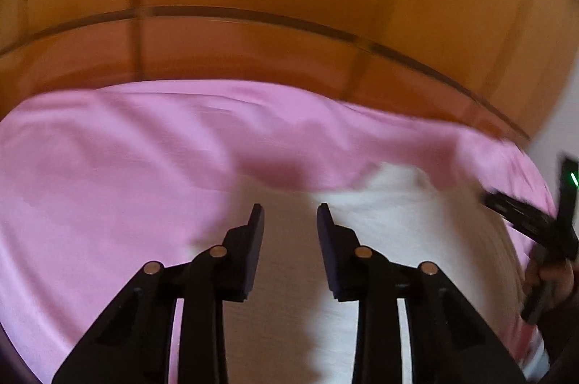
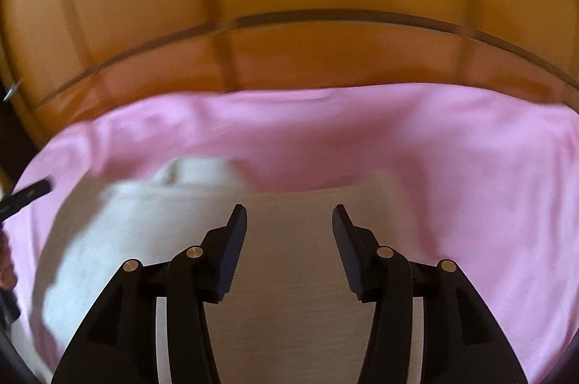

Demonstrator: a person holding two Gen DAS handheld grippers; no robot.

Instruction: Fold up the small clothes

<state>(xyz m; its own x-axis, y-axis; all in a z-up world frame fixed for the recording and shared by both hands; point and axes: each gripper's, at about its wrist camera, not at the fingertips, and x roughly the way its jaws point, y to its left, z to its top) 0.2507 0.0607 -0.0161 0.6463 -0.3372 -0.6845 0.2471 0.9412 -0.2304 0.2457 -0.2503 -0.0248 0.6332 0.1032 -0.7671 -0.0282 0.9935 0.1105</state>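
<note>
Folding barely begun, I judge — white garment (image 2: pixel 152 225) lies loose on the pink sheet (image 2: pixel 470 167); left tool (image 1: pixel 290 216) and right tool (image 2: pixel 289 217) both gape, empty.

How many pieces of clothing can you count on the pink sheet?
1: a white garment lying on the pink sheet beneath both open grippers, left gripper and right gripper. Others may lie outside the frames.

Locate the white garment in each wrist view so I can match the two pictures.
Left wrist view: the white garment fills the lower centre and right, under the open left gripper.
Right wrist view: the white garment fills the lower centre and left, under the open right gripper.
Shared landmark: the pink sheet beneath it.
</note>
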